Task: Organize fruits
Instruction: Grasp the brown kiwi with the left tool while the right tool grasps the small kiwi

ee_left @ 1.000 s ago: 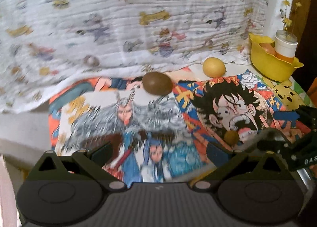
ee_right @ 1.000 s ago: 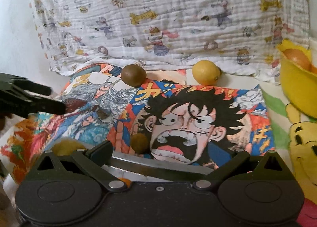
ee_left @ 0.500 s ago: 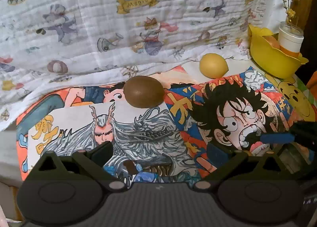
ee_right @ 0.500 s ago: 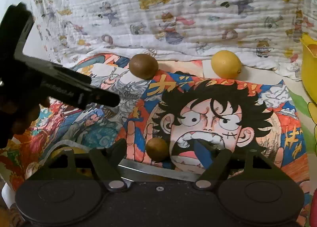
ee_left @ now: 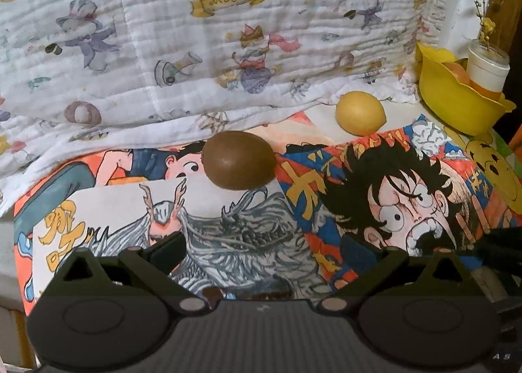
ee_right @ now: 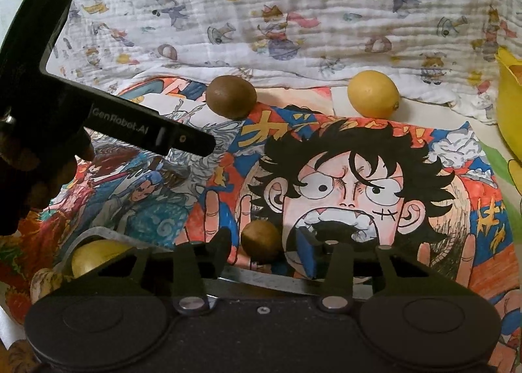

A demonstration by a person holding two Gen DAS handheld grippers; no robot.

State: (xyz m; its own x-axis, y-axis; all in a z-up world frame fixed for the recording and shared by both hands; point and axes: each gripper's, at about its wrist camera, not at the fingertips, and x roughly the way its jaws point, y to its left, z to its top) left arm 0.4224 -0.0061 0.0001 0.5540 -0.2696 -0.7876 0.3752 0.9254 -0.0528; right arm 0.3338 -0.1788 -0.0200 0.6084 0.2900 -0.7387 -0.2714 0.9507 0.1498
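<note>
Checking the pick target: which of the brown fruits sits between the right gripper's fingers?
The small brown fruit on the shouting face's hand, between the closing right gripper; the larger one lies by the blanket.

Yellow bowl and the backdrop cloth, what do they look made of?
Bowl: looks like moulded plastic, smooth and slightly glossy, with a wavy rim; could be melamine. Cloth: soft crinkled cotton-like gauze, matte, quilted seams and printed cartoon figures.

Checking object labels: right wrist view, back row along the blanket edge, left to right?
Left gripper tip → brown kiwi → lemon → yellow bowl at the right edge.
</note>
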